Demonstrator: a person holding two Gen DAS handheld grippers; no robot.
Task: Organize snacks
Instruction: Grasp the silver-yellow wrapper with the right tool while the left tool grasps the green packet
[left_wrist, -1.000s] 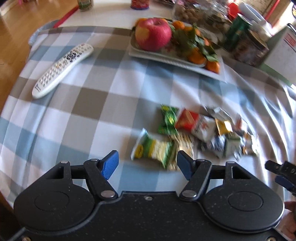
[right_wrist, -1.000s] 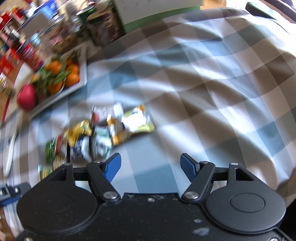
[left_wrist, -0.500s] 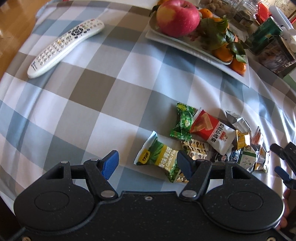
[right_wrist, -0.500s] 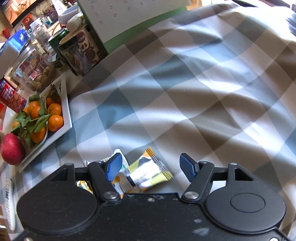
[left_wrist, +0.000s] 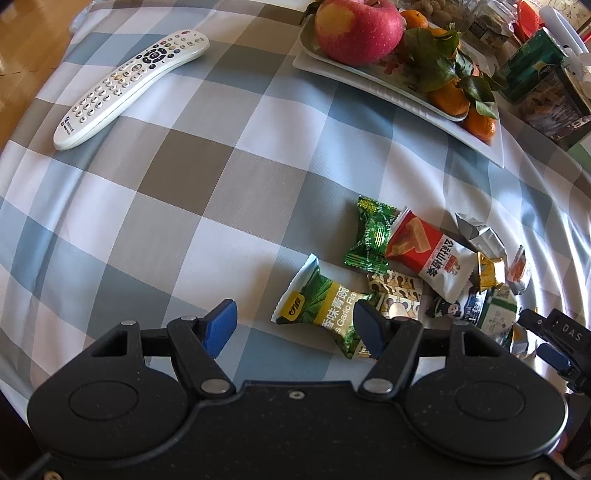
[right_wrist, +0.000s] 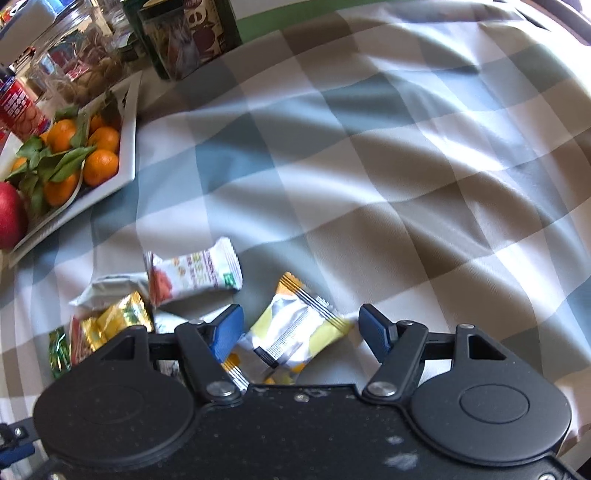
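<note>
A: Seen only from the left wrist: long white remote control (left_wrist: 129, 86) on the checked blue, grey and white tablecloth (left_wrist: 177, 206), well left of the white rectangular fruit tray (left_wrist: 402, 94); big red apple (left_wrist: 358, 29) at the tray's left end, leafy orange tangerines (left_wrist: 448, 98) toward its right.

B: Seen only from the right wrist: silver and yellow foil snack packet (right_wrist: 293, 334), lying well below the tray (right_wrist: 127, 147) on the same cloth (right_wrist: 388, 192); white snack wrapper with red and green print (right_wrist: 194, 277) up-left of that packet, nearer the tray; crumpled gold foil sweet (right_wrist: 118, 319) further left. Dark green tins (right_wrist: 184, 35) just above the tray's right corner.

A: Left gripper (left_wrist: 293, 326) spread wide, nothing held. Green and white garlic pea packet (left_wrist: 327, 308) flat on the cloth, well below the tray, its right end reaching the right blue fingertip (left_wrist: 365, 328), the rest lying in the gap toward the right side. Left pad over bare cloth. Whether touching, cannot tell.

B: Further from the claw, toward the tray: shiny green twisted sweet (left_wrist: 369, 236) and red and white biscuit packet (left_wrist: 428, 251), side by side, overlapping at one edge. Right gripper (right_wrist: 301, 332) also gaping wide, empty, with the silver and yellow packet between both blue tips, nearer the left one. Contact not clear.

A: Edge of the right gripper (left_wrist: 557, 343) visible at the pile's right end.
</note>
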